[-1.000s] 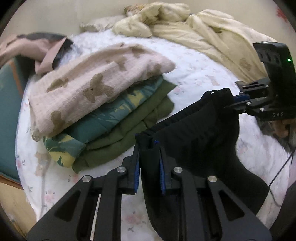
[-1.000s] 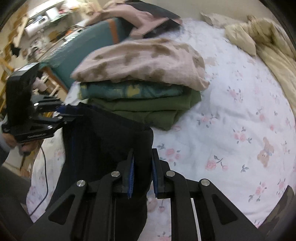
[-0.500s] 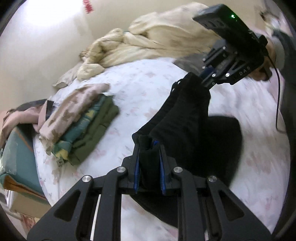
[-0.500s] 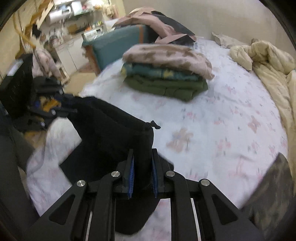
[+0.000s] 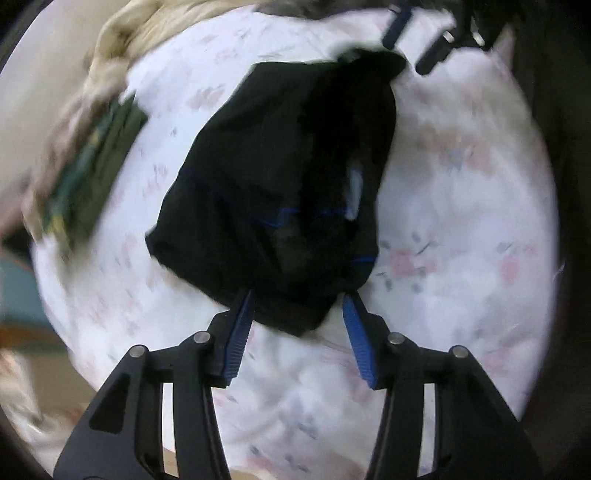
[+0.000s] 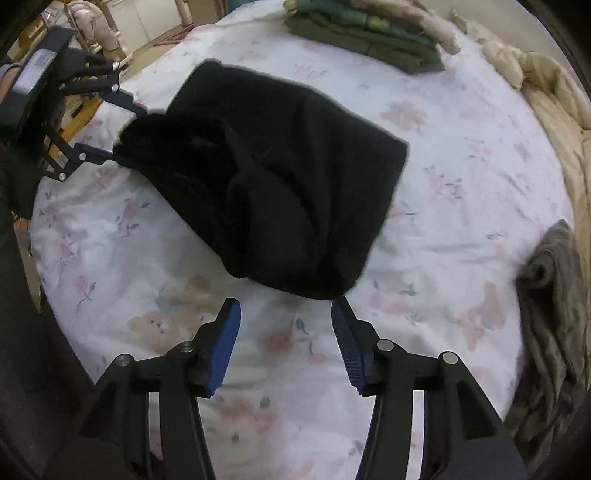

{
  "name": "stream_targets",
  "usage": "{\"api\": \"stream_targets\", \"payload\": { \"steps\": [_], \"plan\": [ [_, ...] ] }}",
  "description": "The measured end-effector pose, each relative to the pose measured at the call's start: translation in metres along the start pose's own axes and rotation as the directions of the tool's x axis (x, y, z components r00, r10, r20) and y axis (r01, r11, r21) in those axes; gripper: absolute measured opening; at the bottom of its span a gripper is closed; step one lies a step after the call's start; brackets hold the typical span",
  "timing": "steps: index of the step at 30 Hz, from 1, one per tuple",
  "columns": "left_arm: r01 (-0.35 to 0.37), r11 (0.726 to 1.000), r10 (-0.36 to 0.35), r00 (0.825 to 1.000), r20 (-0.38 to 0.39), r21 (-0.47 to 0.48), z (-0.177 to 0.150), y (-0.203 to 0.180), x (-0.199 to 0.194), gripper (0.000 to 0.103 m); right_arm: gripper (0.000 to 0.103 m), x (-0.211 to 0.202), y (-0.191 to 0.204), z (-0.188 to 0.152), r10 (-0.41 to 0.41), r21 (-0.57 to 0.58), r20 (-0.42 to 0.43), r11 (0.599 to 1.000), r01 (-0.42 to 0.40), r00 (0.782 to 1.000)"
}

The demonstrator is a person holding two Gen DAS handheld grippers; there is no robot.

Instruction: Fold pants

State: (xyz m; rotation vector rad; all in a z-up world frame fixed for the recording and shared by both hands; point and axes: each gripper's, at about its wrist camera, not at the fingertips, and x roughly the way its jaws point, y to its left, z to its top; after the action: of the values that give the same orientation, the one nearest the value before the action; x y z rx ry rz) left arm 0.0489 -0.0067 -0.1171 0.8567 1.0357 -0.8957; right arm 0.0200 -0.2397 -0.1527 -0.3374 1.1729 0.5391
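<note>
The black pants (image 5: 280,177) lie folded in a compact bundle on the white flowered bedsheet (image 5: 461,240); they also show in the right wrist view (image 6: 280,184). My left gripper (image 5: 298,306) is open, its blue pads either side of the bundle's near corner. It also shows in the right wrist view (image 6: 110,129), open at the bundle's left corner. My right gripper (image 6: 285,315) is open and empty just short of the bundle's near edge. In the left wrist view it (image 5: 410,48) appears blurred at the bundle's far corner.
A stack of folded clothes (image 6: 369,29) sits at the far side of the bed, also at the left in the left wrist view (image 5: 85,155). A beige quilt (image 6: 546,96) lies along the right. A grey-brown garment (image 6: 554,325) lies at the right edge.
Both grippers held the pants up by the waistband; now the pants lie folded on the bed and both grippers have opened and let go.
</note>
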Motion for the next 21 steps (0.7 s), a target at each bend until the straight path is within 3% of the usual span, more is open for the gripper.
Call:
{"api": "stream_targets", "payload": {
  "steps": [3, 5, 7, 9, 10, 11, 13, 15, 17, 19, 21],
  "plan": [
    [0.034, 0.974, -0.012, 0.995, 0.098, -0.223, 0.014, 0.033, -0.017, 0.047, 0.048, -0.031, -0.025, 0.015, 0.034, 0.148, 0.199, 0.987, -0.064, 0.979],
    [0.032, 0.926, 0.024, 0.989, 0.143, -0.377, 0.027, 0.055, -0.021, 0.047, 0.037, -0.034, -0.039, 0.026, 0.011, 0.242, 0.263, 0.967, -0.077, 0.965],
    [0.073, 0.843, 0.026, 0.984, 0.176, -0.532, 0.034, 0.076, -0.021, 0.045, 0.021, -0.024, -0.047, 0.04, 0.035, 0.293, 0.264, 0.949, -0.114, 0.964],
    [0.192, 0.747, -0.02, 0.963, 0.267, -0.637, 0.033, 0.091, -0.023, 0.045, 0.021, -0.008, -0.045, 0.051, 0.037, 0.29, 0.227, 0.951, -0.104, 0.973],
    [0.219, 0.715, -0.016, 0.954, 0.298, -0.664, 0.033, 0.094, -0.024, 0.045, 0.021, -0.001, -0.04, 0.055, 0.036, 0.269, 0.21, 0.959, -0.093, 0.977],
    [0.208, 0.701, 0.006, 0.955, 0.297, -0.682, 0.036, 0.092, -0.023, 0.045, 0.021, 0.005, -0.035, 0.056, 0.047, 0.246, 0.197, 0.965, -0.096, 0.979],
    [0.146, 0.718, 0.015, 0.974, 0.225, -0.68, 0.042, 0.08, -0.008, 0.045, 0.021, 0.02, -0.02, 0.058, 0.097, 0.194, 0.144, 0.973, -0.125, 0.985],
    [0.132, 0.738, -0.04, 0.987, 0.153, -0.662, 0.043, 0.063, 0.013, 0.045, 0.021, 0.044, -0.006, 0.054, 0.161, 0.143, 0.036, 0.976, -0.164, 0.986],
    [0.038, 0.789, -0.042, 0.999, 0.007, -0.613, 0.044, 0.046, 0.036, 0.045, 0.021, 0.061, 0.006, 0.042, 0.136, 0.09, -0.073, 0.988, -0.129, 0.988],
    [-0.036, 0.83, -0.048, 0.99, -0.136, -0.557, 0.036, 0.032, 0.061, 0.048, 0.018, 0.07, 0.006, 0.031, 0.106, 0.082, -0.141, 0.992, -0.095, 0.984],
    [-0.024, 0.824, -0.072, 0.986, -0.147, -0.566, 0.025, 0.03, 0.065, 0.049, 0.018, 0.063, -0.003, 0.024, 0.157, 0.144, -0.14, 0.98, -0.137, 0.978]
  ]
}}
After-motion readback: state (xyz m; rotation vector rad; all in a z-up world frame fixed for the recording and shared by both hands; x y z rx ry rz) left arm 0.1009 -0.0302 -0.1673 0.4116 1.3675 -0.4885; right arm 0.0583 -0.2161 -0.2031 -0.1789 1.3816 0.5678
